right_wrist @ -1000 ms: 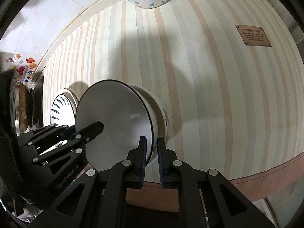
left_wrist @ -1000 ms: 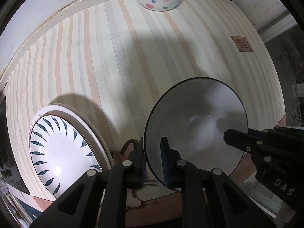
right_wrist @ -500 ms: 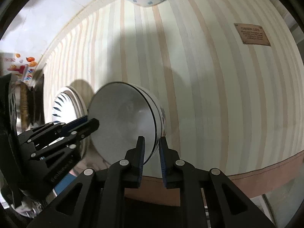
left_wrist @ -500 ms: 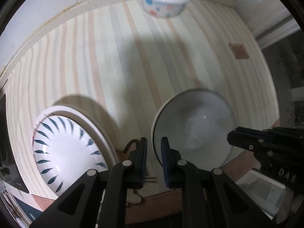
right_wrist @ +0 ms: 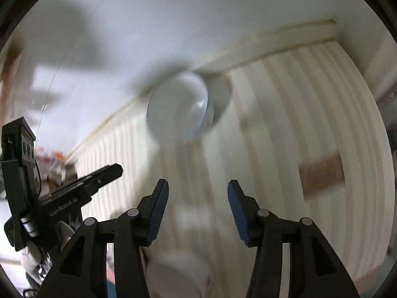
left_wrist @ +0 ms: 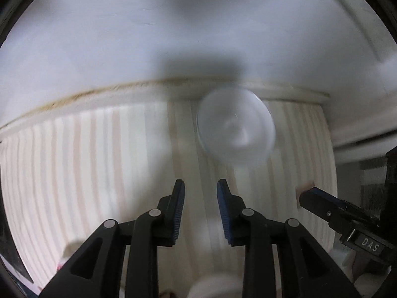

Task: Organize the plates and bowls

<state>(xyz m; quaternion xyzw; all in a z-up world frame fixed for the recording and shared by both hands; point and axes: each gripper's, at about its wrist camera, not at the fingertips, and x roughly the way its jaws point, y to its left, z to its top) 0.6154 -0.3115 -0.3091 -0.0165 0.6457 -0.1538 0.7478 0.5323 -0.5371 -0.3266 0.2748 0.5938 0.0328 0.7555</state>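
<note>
Blurred white bowl (left_wrist: 235, 129) upright by wall

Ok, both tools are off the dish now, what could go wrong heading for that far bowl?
1. The bowl sits hard against the wall at the back edge of the striped cloth, so a tool tip may hit the wall.
2. Both views are blurred; aiming at the rim could miss.
3. The left tool and right tool, both opening and empty, travel close together and could collide.
</note>
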